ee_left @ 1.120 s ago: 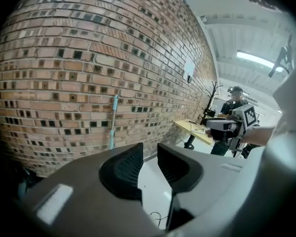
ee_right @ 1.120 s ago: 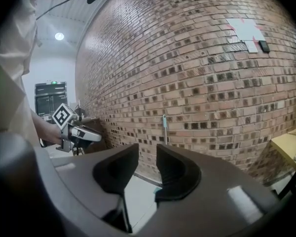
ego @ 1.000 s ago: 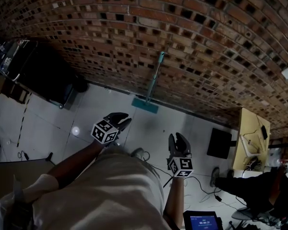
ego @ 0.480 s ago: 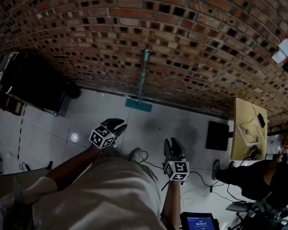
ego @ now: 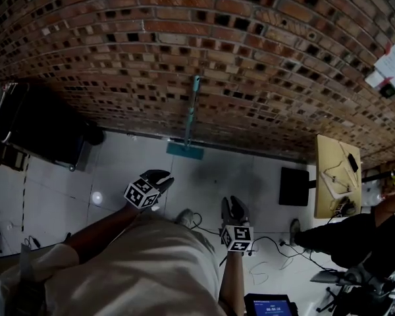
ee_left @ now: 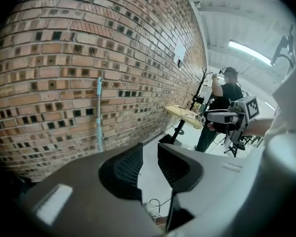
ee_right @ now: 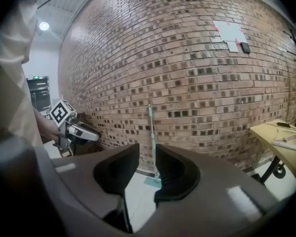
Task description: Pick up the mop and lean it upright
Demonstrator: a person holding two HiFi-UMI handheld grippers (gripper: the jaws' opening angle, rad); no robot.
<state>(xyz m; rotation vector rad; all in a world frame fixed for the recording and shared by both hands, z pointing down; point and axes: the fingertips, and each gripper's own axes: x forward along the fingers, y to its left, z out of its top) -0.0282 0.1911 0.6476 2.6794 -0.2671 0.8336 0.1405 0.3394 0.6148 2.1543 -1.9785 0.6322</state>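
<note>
The mop (ego: 191,108) stands upright against the brick wall, its teal handle leaning on the bricks and its flat teal head (ego: 184,151) on the floor. It also shows as the mop (ee_left: 98,113) in the left gripper view and as the mop (ee_right: 151,132) far beyond the right jaws. My left gripper (ego: 162,177) hangs well short of it over the floor, open by a narrow gap and empty. My right gripper (ego: 235,207) is off to the right, also clear of the mop; its jaws are closing with nothing between them.
A wooden table (ego: 336,176) stands at the right by the wall, with a dark box (ego: 293,186) on the floor beside it. A black cabinet (ego: 46,120) is at the left. Cables (ego: 266,243) trail on the floor. A person (ego: 355,242) sits at the right.
The head view has swung a little, and both grippers sit lower in it, farther from the mop. The mop stays leaning on the wall.
</note>
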